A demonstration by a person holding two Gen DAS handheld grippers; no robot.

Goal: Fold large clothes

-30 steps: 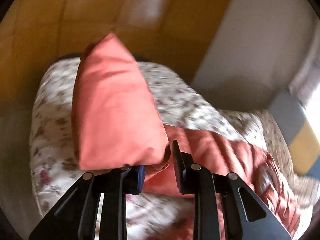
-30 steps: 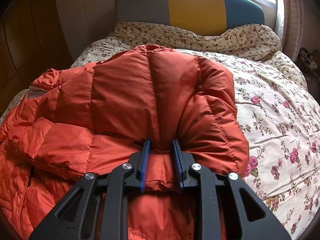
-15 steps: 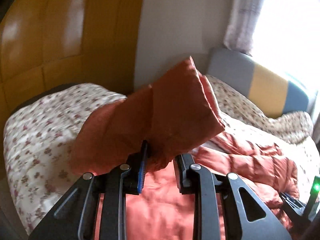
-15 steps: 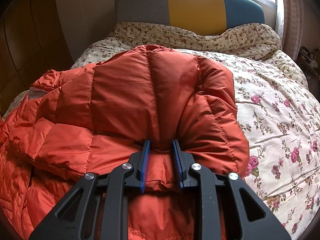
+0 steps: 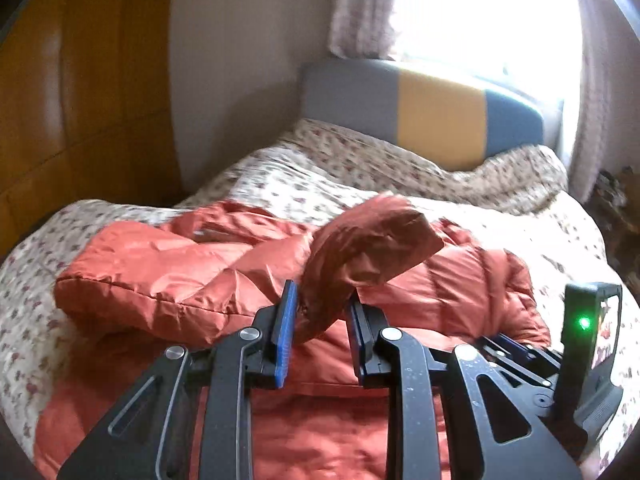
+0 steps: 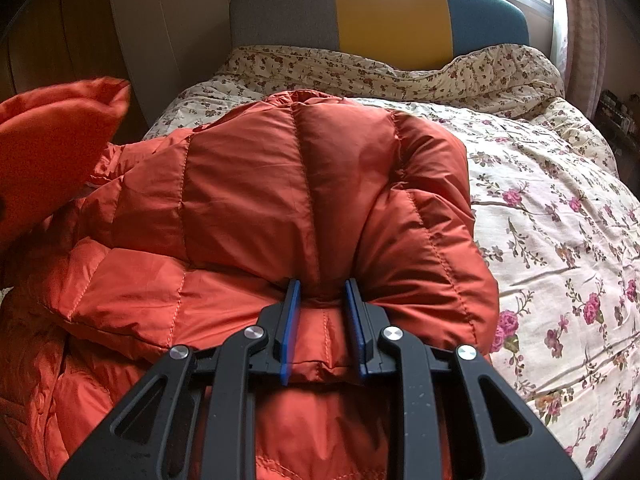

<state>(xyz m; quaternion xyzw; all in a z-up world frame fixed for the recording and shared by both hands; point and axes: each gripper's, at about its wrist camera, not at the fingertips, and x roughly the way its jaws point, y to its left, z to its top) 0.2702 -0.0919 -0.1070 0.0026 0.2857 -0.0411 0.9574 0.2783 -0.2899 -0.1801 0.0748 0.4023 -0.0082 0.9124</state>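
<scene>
An orange quilted down jacket (image 6: 280, 200) lies bunched on the bed. My right gripper (image 6: 322, 308) is shut on a thick folded edge of it, low at the near side. My left gripper (image 5: 321, 312) is shut on another part of the jacket (image 5: 160, 272), a loose flap (image 5: 372, 248) that stands up from between its blue pads over the middle of the garment. In the right wrist view that raised flap (image 6: 52, 140) shows at the far left. The right gripper's body (image 5: 588, 340), with a green light, sits at the lower right of the left wrist view.
The bed is covered by a floral duvet (image 6: 560, 240) with bare room to the right of the jacket. A grey, yellow and blue headboard (image 6: 392, 12) stands at the far end under a bright window (image 5: 480, 12) with curtains. A wooden wardrobe (image 5: 80, 100) lines the left side.
My left gripper has swung across with the flap, turning from the wardrobe toward the headboard and over the jacket. The flap has come into the right wrist view. The right gripper has kept still.
</scene>
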